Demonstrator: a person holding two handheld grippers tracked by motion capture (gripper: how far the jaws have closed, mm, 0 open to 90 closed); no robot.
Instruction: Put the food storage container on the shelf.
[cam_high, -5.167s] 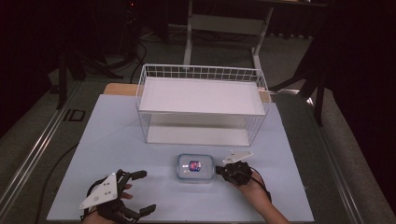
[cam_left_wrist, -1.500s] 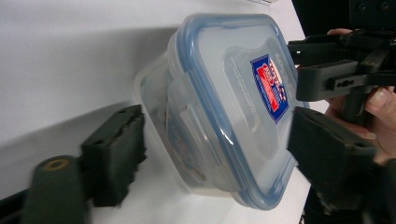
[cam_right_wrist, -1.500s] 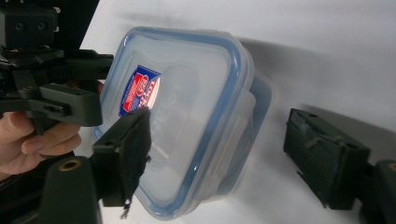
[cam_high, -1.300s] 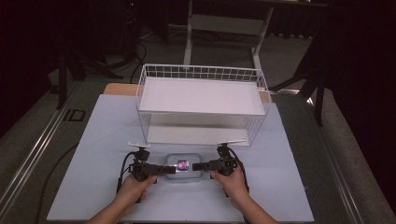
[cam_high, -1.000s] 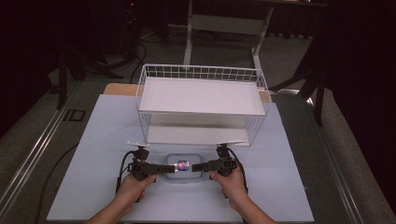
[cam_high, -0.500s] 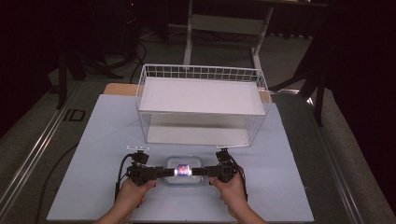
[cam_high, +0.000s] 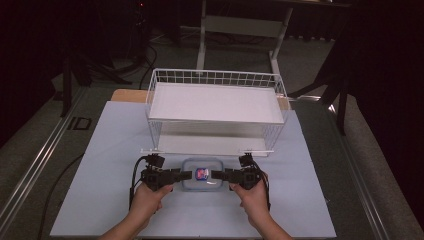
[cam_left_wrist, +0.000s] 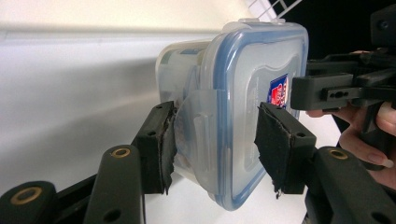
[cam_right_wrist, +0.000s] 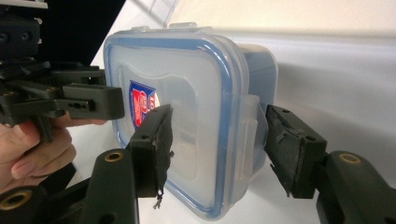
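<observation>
A clear plastic container (cam_high: 201, 174) with a blue-rimmed lid and a red-and-blue label sits between both grippers, in front of the wire rack. My left gripper (cam_high: 189, 175) grips its left end. In the left gripper view one pad of the left gripper (cam_left_wrist: 219, 149) presses the lid and the other the base of the container (cam_left_wrist: 252, 70); the jaws have just closed on it. My right gripper (cam_high: 214, 175) grips the other end. In the right gripper view the right gripper (cam_right_wrist: 219, 144) clamps the container (cam_right_wrist: 187, 70) across the lid and the side latch.
A white wire rack (cam_high: 215, 100) with a flat white top stands just behind the container. The pale blue table mat (cam_high: 100, 200) spreads to both sides. Dark floor, cables and stand legs surround the table.
Five seconds ago the left gripper was at the lower left. Both now hold the container's ends. In the last second the hands and container rose slightly toward the rack.
</observation>
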